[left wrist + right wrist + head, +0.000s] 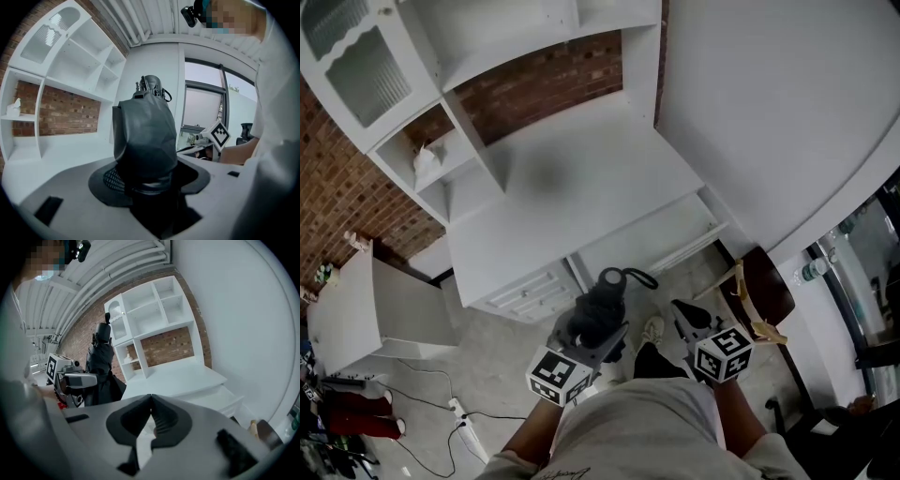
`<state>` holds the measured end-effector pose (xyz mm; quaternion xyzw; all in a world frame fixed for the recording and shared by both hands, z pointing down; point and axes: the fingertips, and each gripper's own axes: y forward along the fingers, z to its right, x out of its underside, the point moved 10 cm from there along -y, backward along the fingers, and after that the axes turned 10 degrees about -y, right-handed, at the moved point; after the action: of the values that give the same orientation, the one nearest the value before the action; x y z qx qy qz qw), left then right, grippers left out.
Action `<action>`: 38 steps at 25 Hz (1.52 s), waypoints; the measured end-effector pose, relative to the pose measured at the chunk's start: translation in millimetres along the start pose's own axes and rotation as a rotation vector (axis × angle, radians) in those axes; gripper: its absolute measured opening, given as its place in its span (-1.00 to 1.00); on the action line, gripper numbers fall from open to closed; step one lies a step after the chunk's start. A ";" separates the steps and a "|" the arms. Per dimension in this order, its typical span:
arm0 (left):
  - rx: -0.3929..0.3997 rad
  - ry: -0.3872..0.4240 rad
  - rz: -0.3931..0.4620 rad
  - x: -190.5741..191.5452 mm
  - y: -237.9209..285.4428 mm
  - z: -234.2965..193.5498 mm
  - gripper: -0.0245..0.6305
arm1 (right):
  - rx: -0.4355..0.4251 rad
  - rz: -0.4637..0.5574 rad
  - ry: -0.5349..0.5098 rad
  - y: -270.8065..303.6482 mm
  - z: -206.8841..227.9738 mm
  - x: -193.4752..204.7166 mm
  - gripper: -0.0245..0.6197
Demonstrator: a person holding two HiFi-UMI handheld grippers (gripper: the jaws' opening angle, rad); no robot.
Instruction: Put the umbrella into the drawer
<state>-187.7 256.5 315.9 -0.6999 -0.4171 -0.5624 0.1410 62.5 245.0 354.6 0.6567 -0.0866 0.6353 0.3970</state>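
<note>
A folded black umbrella [605, 298] stands upright between the jaws of my left gripper [596, 334], which is shut on its lower part. In the left gripper view the umbrella [145, 136] fills the middle, its strap end up, above the left gripper [147, 183]. My right gripper [680, 311] hangs just to the right of it, shut with nothing in it; its tips meet in the right gripper view [150, 402]. Both are in front of the white desk [562, 187]. A wide drawer [652, 239] stands pulled out under the desk's right part, a short way ahead of both grippers.
A white hutch [441, 155] with shelves rises at the desk's back left. Small shut drawers [530, 292] sit left of the open one. A brown-seated chair [764, 286] stands to the right by a white wall, a white side table [356, 314] to the left. Cables and a power strip [457, 410] lie on the floor.
</note>
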 end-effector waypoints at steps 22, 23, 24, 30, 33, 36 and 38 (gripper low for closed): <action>-0.090 -0.023 0.001 -57.3 142.4 -47.7 -0.09 | -0.115 -0.010 -0.005 76.3 161.3 -39.9 -0.84; -0.098 -0.031 0.002 -59.0 147.7 -50.4 -0.09 | -0.125 -0.010 -0.006 80.4 167.1 -42.7 -0.84; -0.107 -0.038 0.008 -61.6 153.0 -53.3 -0.09 | -0.134 -0.009 -0.010 84.7 172.4 -46.0 -0.84; -0.141 -0.056 0.033 -73.9 176.7 -66.4 -0.09 | -0.168 -0.003 -0.028 103.7 200.0 -59.7 -0.84; -0.151 -0.059 0.038 -76.2 185.3 -69.1 -0.09 | -0.167 -0.009 -0.019 106.4 212.0 -58.2 -0.84; -0.156 -0.064 0.039 -77.1 192.0 -71.2 -0.09 | -0.170 -0.017 -0.004 107.9 219.7 -55.4 -0.84; -0.157 -0.065 0.038 -78.7 195.5 -73.0 -0.09 | -0.172 -0.018 -0.001 109.8 223.0 -56.0 -0.84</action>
<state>-93.0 54.7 321.7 -0.7345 -0.3627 -0.5676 0.0825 155.5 8.7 376.6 0.6211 -0.1353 0.6217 0.4576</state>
